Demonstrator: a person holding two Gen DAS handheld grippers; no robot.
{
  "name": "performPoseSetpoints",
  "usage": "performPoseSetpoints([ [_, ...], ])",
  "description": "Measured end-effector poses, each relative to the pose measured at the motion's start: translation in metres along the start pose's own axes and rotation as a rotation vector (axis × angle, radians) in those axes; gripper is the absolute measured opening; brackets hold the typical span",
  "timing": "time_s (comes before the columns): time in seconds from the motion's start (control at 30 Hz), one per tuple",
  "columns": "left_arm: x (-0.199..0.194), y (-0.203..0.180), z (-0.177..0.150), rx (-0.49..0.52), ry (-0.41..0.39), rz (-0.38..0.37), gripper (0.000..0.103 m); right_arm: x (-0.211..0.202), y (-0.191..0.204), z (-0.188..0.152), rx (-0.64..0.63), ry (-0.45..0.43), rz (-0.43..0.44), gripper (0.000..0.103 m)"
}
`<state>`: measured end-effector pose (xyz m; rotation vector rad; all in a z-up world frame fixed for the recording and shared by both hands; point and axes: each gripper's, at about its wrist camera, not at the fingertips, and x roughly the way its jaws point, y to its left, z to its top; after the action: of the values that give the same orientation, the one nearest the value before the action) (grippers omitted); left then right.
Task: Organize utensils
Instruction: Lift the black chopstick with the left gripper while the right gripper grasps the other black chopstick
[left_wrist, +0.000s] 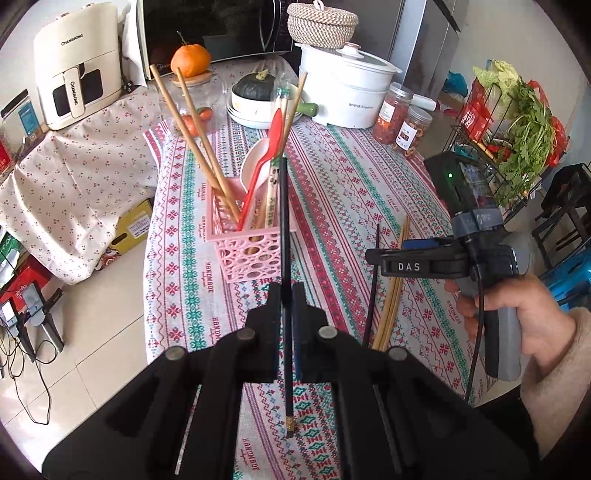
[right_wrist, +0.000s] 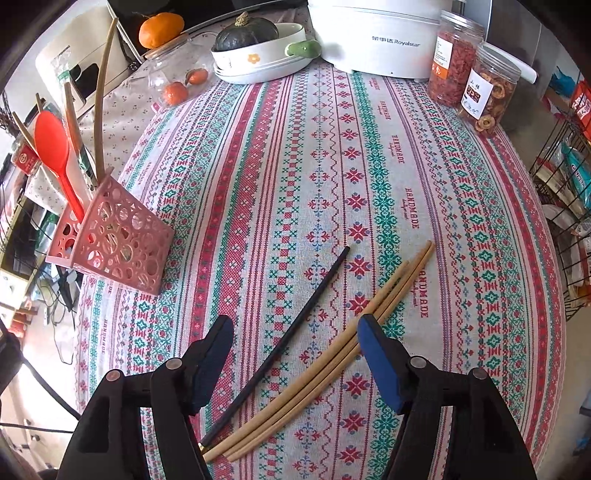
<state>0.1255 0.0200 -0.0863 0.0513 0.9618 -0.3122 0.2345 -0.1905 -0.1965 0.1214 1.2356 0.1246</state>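
My left gripper (left_wrist: 286, 291) is shut on a black chopstick (left_wrist: 283, 221) and holds it upright-forward just in front of the pink perforated basket (left_wrist: 251, 251). The basket holds wooden chopsticks (left_wrist: 199, 147), a red spoon (left_wrist: 271, 147) and a white spoon (left_wrist: 255, 162). My right gripper (right_wrist: 295, 332) is open above a second black chopstick (right_wrist: 295, 325) and three wooden chopsticks (right_wrist: 332, 365) lying on the patterned tablecloth (right_wrist: 369, 166). The right gripper also shows in the left wrist view (left_wrist: 373, 256). The basket shows at the left in the right wrist view (right_wrist: 122, 240).
At the table's back stand a white electric pot (left_wrist: 343, 92), stacked dishes with a green squash (left_wrist: 255, 99), two jars of dried food (right_wrist: 469, 77) and a glass jar with oranges (right_wrist: 177, 74). A wire rack with greens (left_wrist: 517, 129) stands right of the table.
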Motion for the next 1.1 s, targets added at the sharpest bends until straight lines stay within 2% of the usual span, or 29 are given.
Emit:
performPoseSetpoints([
  [0.1, -0.005, 0.009, -0.003, -0.015, -0.005, -0.004, 0.006, 0.016, 0.003, 0.002, 0.019, 0.029, -0.055, 0.060],
  [0.2, -0.008, 0.017, -0.004, -0.033, -0.009, -0.003, 0.006, 0.025, 0.009, 0.003, 0.014, 0.020, -0.094, 0.045],
  [0.23, -0.008, 0.019, -0.005, -0.040, -0.011, -0.002, 0.006, 0.030, 0.010, 0.003, 0.026, 0.045, -0.093, 0.039],
  [0.27, -0.009, 0.022, -0.005, -0.047, -0.012, -0.003, 0.006, 0.030, 0.013, 0.002, 0.035, 0.018, -0.107, 0.035],
  [0.3, -0.009, 0.023, -0.005, -0.052, -0.014, -0.002, 0.006, 0.032, 0.016, 0.002, 0.034, 0.020, -0.115, 0.034],
  [0.37, -0.010, 0.027, -0.006, -0.062, -0.020, 0.002, 0.006, 0.033, 0.023, 0.000, 0.028, 0.001, -0.131, 0.016],
  [0.4, -0.011, 0.029, -0.006, -0.068, -0.024, 0.004, 0.006, 0.034, 0.026, -0.001, 0.029, -0.005, -0.118, 0.012],
  [0.53, -0.015, 0.034, -0.006, -0.090, -0.053, 0.024, 0.006, 0.035, 0.029, -0.001, 0.060, -0.015, -0.004, 0.008],
  [0.7, -0.024, 0.037, -0.004, -0.092, -0.114, 0.062, 0.006, 0.021, 0.027, -0.003, 0.064, -0.071, 0.044, 0.007],
  [0.93, -0.043, 0.039, 0.001, -0.107, -0.201, 0.085, 0.006, -0.035, 0.032, -0.012, 0.008, -0.230, 0.128, 0.006],
  [1.1, -0.061, 0.037, 0.003, -0.114, -0.291, 0.095, 0.006, -0.081, 0.023, -0.029, -0.010, -0.336, 0.175, 0.006],
])
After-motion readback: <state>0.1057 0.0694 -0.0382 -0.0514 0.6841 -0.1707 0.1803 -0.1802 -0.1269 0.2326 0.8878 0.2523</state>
